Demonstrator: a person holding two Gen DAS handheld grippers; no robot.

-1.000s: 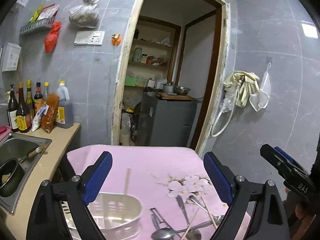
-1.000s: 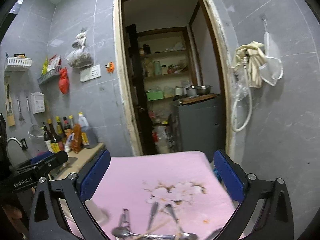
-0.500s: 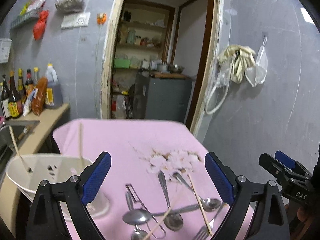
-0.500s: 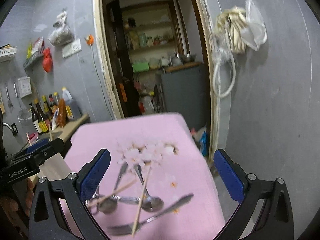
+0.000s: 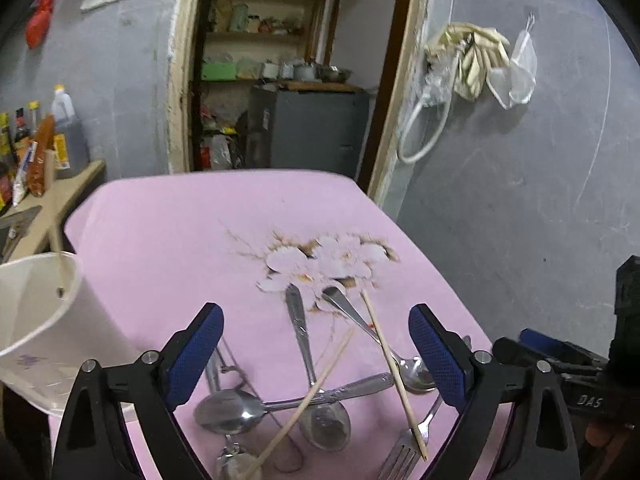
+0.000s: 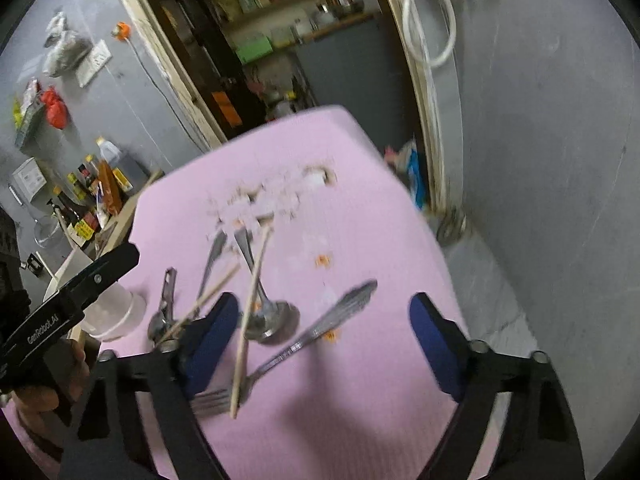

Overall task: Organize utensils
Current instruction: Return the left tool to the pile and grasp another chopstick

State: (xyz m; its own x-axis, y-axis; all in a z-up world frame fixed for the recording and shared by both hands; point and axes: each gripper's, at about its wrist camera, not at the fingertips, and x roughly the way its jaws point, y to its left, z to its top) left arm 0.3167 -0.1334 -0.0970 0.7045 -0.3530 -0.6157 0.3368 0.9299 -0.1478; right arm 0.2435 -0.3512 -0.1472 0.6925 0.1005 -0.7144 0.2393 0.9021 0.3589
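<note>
A pile of metal spoons (image 5: 230, 406), a fork (image 6: 312, 344) and two wooden chopsticks (image 5: 394, 372) lies on the pink flowered tablecloth (image 5: 180, 240). My left gripper (image 5: 316, 356) hovers over the pile, its jaws wide and closing slightly, with nothing pressed between them. My right gripper (image 6: 324, 346) hangs above the fork and a chopstick (image 6: 252, 304). Its jaws are closing but its pads touch nothing. A white utensil holder (image 5: 44, 320) stands at the table's left with a chopstick in it.
A counter (image 5: 60, 196) with sauce bottles (image 5: 60, 136) runs along the left wall. An open doorway (image 5: 292, 80) lies beyond the table's far edge. A grey wall (image 5: 520, 200) stands close on the right. The far half of the cloth holds only the flower print.
Both grippers have dropped and tipped down toward the utensil pile, which now fills the lower part of both views. The right jaws have narrowed.
</note>
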